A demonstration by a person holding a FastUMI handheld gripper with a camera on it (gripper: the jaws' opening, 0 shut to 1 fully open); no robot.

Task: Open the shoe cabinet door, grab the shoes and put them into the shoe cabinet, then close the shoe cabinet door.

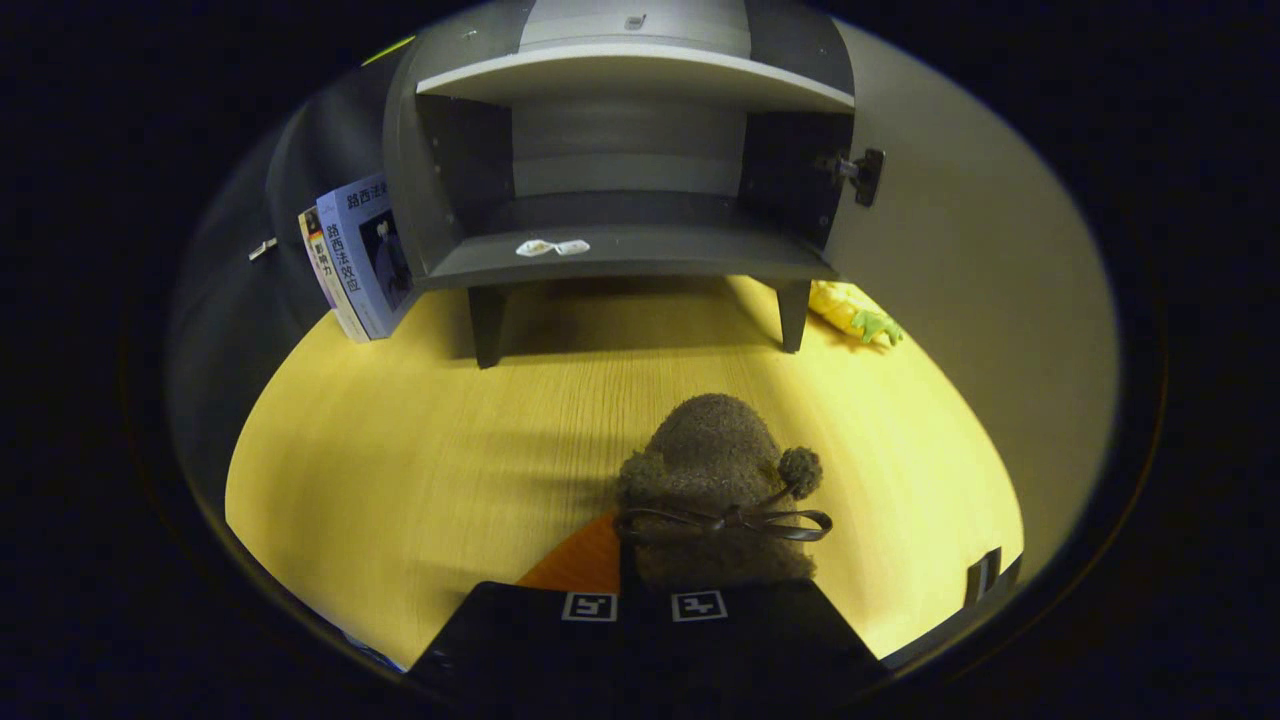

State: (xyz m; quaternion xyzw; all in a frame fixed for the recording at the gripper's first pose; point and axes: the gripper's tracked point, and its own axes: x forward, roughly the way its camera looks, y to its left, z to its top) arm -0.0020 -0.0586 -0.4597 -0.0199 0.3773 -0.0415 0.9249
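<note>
The jaws are closed on a brown fuzzy shoe (715,470) over the surface (400,450), facing the open shoe cabinet (620,250).

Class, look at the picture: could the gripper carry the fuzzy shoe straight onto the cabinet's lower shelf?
Probably yes: the gripper seems closed on the shoe, the door stands open, and bare table lies before the lower shelf.

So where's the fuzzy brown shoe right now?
In the gripper view, the fuzzy brown shoe sits gripped in the hand-held gripper, above the wooden table, short of the open shoe cabinet.
</note>
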